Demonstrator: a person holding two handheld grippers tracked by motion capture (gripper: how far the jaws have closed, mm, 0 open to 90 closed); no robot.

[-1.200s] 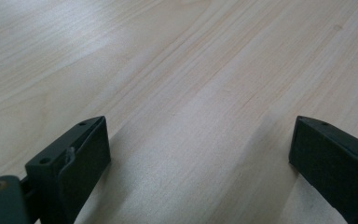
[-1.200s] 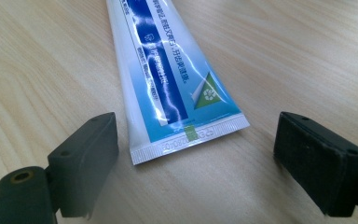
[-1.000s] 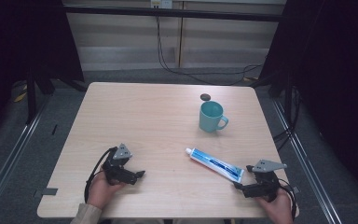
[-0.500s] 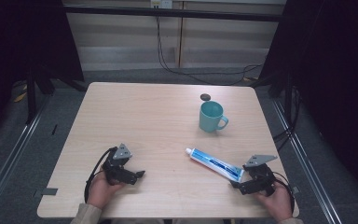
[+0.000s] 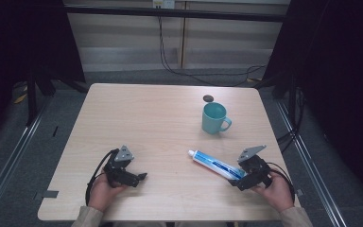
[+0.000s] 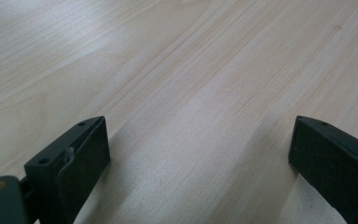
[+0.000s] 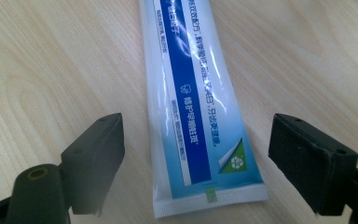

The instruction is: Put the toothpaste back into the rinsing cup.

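Seen from above: pale wooden counter (image 5: 160, 123), toothpaste tube (image 5: 216, 164) lying flat near its front right, cap end pointing left and away. Right tongs (image 5: 236, 181) wide open at the tube's crimped tail (image 7: 209, 198), one jaw either side, not touching it. Left tongs (image 5: 142, 177) wide open over bare wood at front left, holding nothing. Teal mug (image 5: 214, 118) upright beyond the tube, well apart.

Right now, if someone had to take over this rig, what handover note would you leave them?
Right gripper: open, jaws either side of the toothpaste tube's crimped end, not closed on it.
Left gripper: open, low over bare table, holding nothing.
Tube lies flat near the right front edge; the teal mug stands upright beyond it.
Done: approach to the tube.
Left: probably close on the tube and lift.
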